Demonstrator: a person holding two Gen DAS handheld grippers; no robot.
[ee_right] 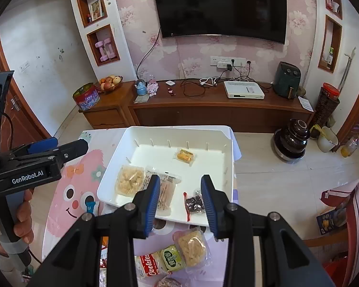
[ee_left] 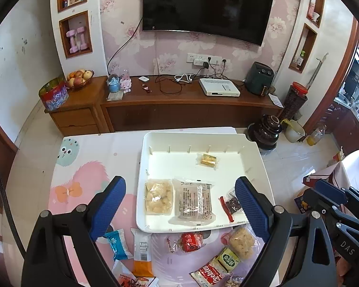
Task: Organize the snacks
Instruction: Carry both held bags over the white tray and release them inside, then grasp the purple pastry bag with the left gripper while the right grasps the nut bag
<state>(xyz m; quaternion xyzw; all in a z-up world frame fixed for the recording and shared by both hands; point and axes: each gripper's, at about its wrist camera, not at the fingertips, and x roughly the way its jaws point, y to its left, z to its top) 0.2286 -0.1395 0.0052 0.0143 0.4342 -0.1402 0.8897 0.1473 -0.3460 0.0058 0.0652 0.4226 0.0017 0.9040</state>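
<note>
Right gripper hangs over the near edge of the white plastic divider tray, fingers partly open, nothing between the pads. In the right wrist view the small clear packet of dark dried fruit with a red zip strip lies in the tray's lower right corner, just inside the right finger, not pinched; looks already placed.

Left gripper fingers spread wide, empty.

Loose snacks sit on the cartoon-print desk below the tray, lower centre of both frames. The clear-wrapped pale puffed-rice square lies directly under the right gripper's fingers, long axis running roughly up-frame, slightly tilted. Beside it to the left are a green-label packet and a red Cookies packet, touching each other.

Judgement: right hand is nearer the rice square; likely next pick means pulling back and down. Blue-wrapped candy and orange-ended long packet sit nearer the left fingers.
</note>
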